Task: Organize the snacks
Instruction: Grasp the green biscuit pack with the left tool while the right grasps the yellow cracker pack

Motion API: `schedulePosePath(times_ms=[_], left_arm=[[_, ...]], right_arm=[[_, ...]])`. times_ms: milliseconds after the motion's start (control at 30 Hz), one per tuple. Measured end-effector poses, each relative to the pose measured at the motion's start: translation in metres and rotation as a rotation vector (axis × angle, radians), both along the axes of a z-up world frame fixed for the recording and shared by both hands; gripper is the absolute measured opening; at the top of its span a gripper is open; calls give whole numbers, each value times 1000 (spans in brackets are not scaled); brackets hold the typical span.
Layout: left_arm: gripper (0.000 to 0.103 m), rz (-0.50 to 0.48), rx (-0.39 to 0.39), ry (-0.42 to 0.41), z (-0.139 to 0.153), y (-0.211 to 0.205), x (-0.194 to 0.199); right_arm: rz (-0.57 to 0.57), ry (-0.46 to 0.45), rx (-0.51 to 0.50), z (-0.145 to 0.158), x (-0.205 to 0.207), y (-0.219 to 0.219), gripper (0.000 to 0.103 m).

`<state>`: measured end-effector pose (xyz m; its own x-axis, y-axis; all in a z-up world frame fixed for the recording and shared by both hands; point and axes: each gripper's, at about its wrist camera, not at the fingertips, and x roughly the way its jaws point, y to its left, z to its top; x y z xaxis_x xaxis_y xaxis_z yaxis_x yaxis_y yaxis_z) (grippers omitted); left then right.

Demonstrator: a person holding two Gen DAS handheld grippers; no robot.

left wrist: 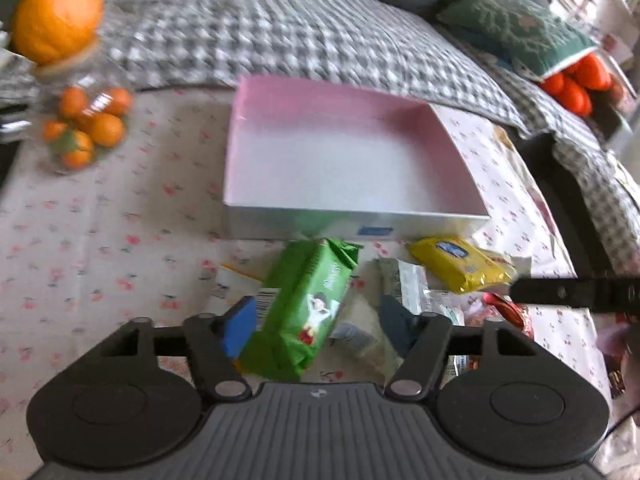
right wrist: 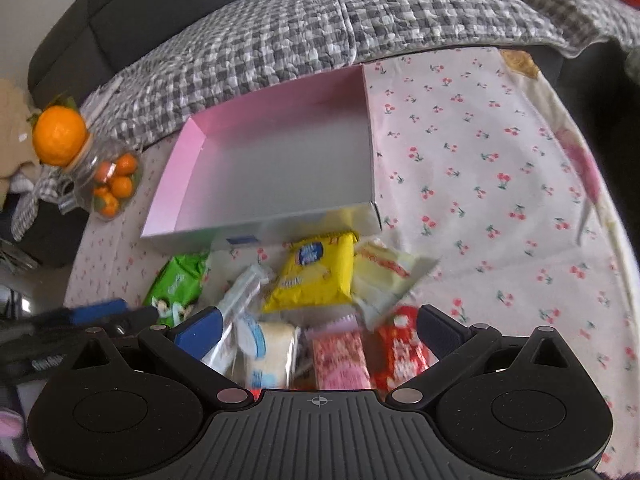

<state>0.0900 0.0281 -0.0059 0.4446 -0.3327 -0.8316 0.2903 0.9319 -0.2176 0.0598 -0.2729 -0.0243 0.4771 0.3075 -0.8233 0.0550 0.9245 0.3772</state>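
Taking the shallow pink-walled box (left wrist: 352, 152) as the landmark: well to its left stands a clear jar of small oranges (left wrist: 86, 124) with a large orange (left wrist: 58, 14) on top. Just in front of the box's near wall lies the snack pile on the cherry-print tablecloth (left wrist: 100, 240). The green packet (left wrist: 304, 304), a glossy crinkled plastic brick, has its long axis running from the left gripper (left wrist: 320, 320) toward the box, tilted slightly right; the jaws stand wide, the left blue pad touching the packet's side, the right pad apart from it. Right of it lies the yellow packet (right wrist: 312, 276), near the box's front wall, long axis toward the box in the right view. The right gripper (right wrist: 316, 332) hovers wide open over a pink wrapper (right wrist: 340, 360) and red wrapper (right wrist: 400, 348). Right of the box, bare cloth spreads to the table edge.
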Motion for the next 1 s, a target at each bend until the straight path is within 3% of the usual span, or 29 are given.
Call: schedulePosePath(times_ms=[200,433,667,767,933,1000], left_arm=[[61,-42,10,15,-12,-2,14],[55,-35,8,72,-21,5,26],[55,-36,-1,121,-28,9,28],[55,-48,14,114,-28,7,27],[55,-65,49,100,-29,3,25],[51,-59,58,97,-29,2,24]], right_arm=[[-7,-19,21,-8,20,4,101],[-3,47,-9,-29,33,16,86],[17,31,-98,-31,34,31,70],[39,14,-160,-31,33,39,57],[64,-5,-225,-31,30,50,52],[61,-7,-228,-30,29,50,51]])
